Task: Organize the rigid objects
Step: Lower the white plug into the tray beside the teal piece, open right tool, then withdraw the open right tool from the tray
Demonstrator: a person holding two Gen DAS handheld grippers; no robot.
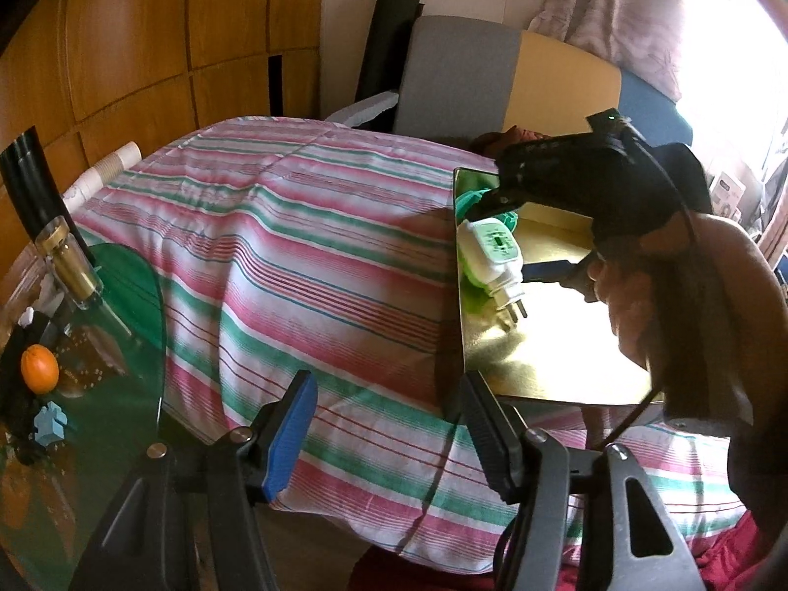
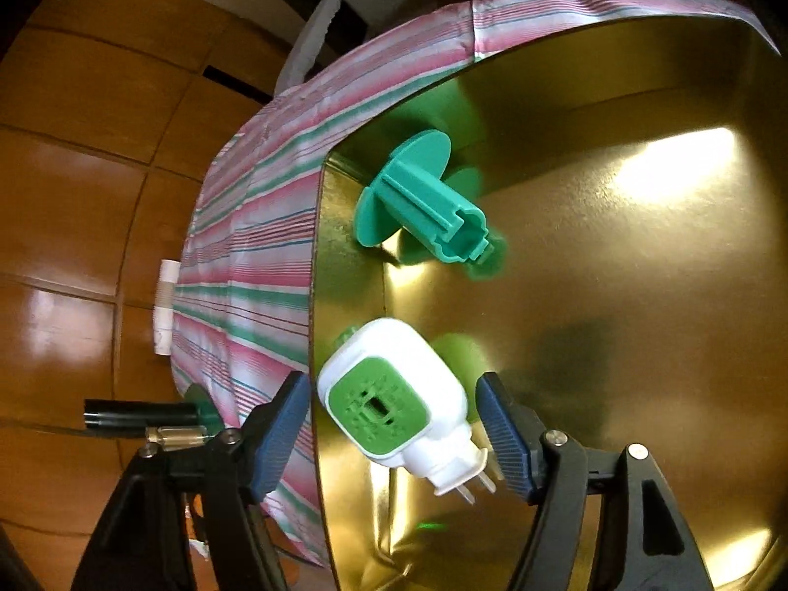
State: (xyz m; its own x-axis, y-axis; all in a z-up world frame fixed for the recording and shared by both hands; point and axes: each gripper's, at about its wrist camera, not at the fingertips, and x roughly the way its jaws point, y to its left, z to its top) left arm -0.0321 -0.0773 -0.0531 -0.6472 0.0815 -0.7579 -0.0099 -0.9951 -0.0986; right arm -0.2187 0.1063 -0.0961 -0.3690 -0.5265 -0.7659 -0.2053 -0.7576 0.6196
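Wood panelling [image 1: 147, 39] covers the wall at the far left, glossy and warm in the light. Below it a glass table [image 1: 123, 285] holds clutter: an orange [image 1: 39, 368], a small blue block [image 1: 50, 424], a clear bottle with a gold core [image 1: 69, 266] and a black tube [image 1: 29, 182]. A stack of paper cups [image 1: 106, 167] lies against the wall just behind.

The middle is filled by a cloth [image 1: 295, 246] striped pink, green and white, draped over a rounded heap and creased near the top. The left gripper [image 1: 389, 433] hangs over its near edge, jaws moderately apart with only cloth showing between them.

Behind the cloth stand a grey chair back [image 1: 458, 74] and a dark roll [image 1: 389, 44].

Right of the cloth sits a gold tray [image 2: 640, 295], shiny, with low walls and a bright glare on its floor. In its left corner lies a green spool [image 2: 423, 202] on its side. Near it, closer to the front, a white plug-in [image 2: 394, 404] with a green face lies on the tray floor, prongs pointing toward the right gripper [image 2: 394, 438]. That gripper's jaws stand on either side of the plug-in, apart from it and not pressing it. A hand [image 1: 689, 295] holds the gripper's handle.

Pale curtains [image 1: 615, 10] and a glaring window close the right.
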